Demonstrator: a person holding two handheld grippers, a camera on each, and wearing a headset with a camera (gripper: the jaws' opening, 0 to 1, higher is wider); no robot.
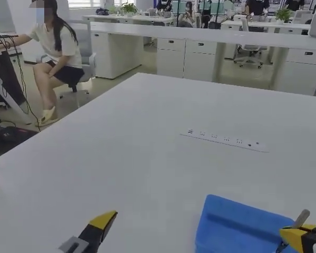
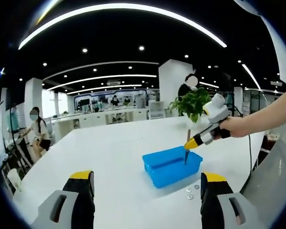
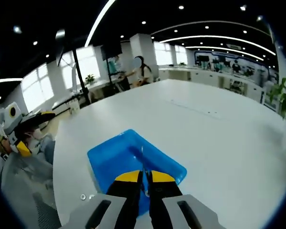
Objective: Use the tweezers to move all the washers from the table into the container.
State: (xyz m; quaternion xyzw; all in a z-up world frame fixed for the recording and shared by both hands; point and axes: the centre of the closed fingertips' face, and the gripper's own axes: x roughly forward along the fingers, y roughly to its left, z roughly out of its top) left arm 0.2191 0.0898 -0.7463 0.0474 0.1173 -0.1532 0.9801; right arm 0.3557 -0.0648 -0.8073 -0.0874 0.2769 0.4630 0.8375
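A blue container (image 1: 237, 226) stands on the white table (image 1: 147, 158) near its front right. My right gripper (image 3: 144, 177) is shut on thin metal tweezers (image 3: 143, 162), whose tips hang over the container's inside (image 3: 119, 157). In the left gripper view the right gripper (image 2: 189, 144) holds the tweezers (image 2: 186, 155) point down into the container (image 2: 171, 164). Three small washers (image 2: 190, 191) lie on the table just beside the container's near corner, and two washers (image 3: 87, 196) lie left of it in the right gripper view. My left gripper (image 2: 148, 186) is open and holds nothing, off to the container's left (image 1: 102, 221). I cannot tell whether the tweezer tips hold a washer.
A socket strip (image 1: 224, 140) is set flush in the table beyond the container. A potted plant (image 2: 193, 102) stands at the far side of the table. A person (image 1: 55, 47) sits on a chair off the table's far left corner, among other desks.
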